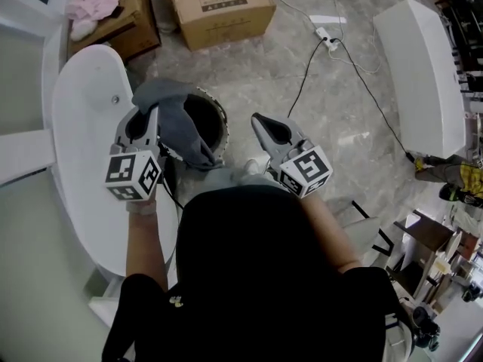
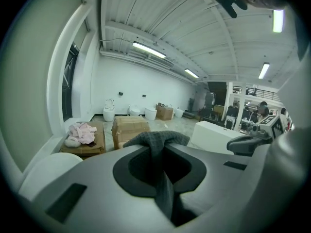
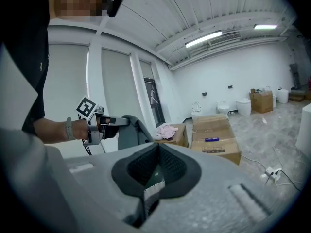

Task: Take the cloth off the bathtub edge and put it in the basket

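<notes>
A grey cloth hangs from my left gripper, which is shut on its upper end. The cloth drapes over the near rim of the dark round basket, and its lower part lies inside the opening. The white bathtub runs along the left, under my left hand. In the left gripper view the cloth bunches over the closed jaw tips of the left gripper. My right gripper hovers just right of the basket, shut and with nothing in it. From the right gripper I see the cloth hanging.
Cardboard boxes stand on the marble floor beyond the basket, one with pink fabric on it. Another white tub stands at the right. A black cable with a power strip crosses the floor between them.
</notes>
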Action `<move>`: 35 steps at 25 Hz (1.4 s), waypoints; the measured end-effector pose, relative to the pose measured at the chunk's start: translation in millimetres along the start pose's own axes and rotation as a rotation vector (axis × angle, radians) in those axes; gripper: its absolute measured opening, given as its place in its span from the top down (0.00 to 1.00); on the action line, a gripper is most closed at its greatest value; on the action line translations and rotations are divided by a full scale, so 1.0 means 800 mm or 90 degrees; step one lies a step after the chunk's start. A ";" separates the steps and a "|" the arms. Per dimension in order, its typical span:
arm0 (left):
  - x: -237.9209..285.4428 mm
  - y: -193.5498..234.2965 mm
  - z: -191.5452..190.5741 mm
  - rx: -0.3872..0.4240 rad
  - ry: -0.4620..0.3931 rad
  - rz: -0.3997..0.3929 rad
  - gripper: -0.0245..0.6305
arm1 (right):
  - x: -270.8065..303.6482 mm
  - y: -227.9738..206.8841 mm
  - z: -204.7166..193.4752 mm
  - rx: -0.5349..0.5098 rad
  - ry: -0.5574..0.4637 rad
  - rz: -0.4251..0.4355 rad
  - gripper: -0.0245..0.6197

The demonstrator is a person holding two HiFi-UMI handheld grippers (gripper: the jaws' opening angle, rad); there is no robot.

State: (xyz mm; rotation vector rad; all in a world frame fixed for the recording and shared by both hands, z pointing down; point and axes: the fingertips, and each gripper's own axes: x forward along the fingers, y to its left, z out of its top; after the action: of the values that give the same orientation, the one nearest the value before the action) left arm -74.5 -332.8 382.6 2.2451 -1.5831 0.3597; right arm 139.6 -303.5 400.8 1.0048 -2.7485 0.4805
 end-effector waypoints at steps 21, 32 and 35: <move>0.001 0.054 0.219 0.117 -0.154 0.019 0.90 | 0.061 -0.004 0.081 -0.017 -0.067 0.003 0.97; -0.005 0.062 0.257 0.121 -0.158 0.013 0.90 | 0.074 0.009 0.126 -0.027 -0.089 0.007 0.97; -0.004 0.069 0.236 0.102 -0.145 0.018 0.90 | 0.075 0.012 0.121 -0.025 -0.085 0.009 0.97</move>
State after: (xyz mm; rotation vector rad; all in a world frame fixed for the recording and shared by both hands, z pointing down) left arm -128.1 -429.2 219.5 2.4612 -1.7556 0.2529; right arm 82.6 -367.1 324.7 1.0439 -2.8715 0.3737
